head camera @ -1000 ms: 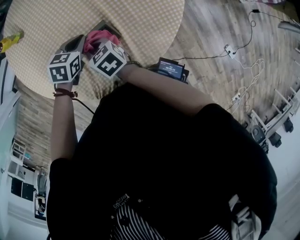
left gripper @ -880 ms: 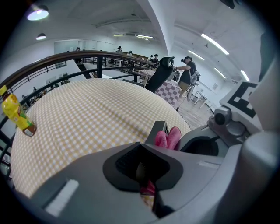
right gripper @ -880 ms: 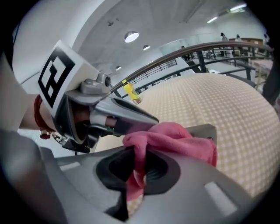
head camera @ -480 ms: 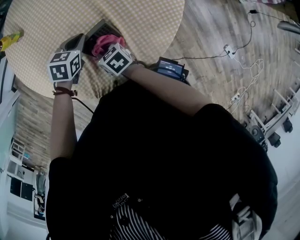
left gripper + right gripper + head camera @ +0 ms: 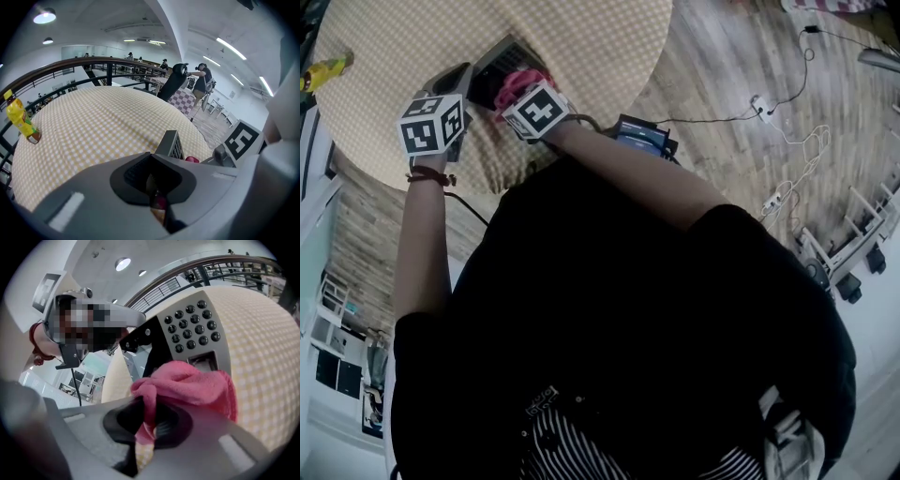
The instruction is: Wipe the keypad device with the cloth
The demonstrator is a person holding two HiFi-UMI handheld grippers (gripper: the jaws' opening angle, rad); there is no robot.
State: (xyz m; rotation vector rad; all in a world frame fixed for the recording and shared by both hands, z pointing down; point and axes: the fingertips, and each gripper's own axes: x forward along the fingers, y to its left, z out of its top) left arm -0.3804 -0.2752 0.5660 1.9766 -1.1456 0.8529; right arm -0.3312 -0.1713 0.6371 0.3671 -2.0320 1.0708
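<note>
Left gripper (image 5: 157, 194): jaws drawn close together on the near edge of the keypad device (image 5: 192, 329), apparently clamping it; judged purpose: to brace the unit at a tilt so that wiping pressure does not push it across the table (image 5: 93, 122).

Right gripper (image 5: 147, 427): jaws clenched on a fold of the pink cloth (image 5: 187, 385); the free bulk of the cloth lies bunched on the lower face of the device, just below the round keys and over part of the rectangular window; this leaves a soft pad, not the hard jaws, in contact with the surface.

Location: the device sits near the table's edge closest to the person, between the two grippers.

Change from half a second ago: the right gripper and cloth have shifted slightly toward the near end of the device; more of its far face is uncovered; the left gripper has held its position.
</note>
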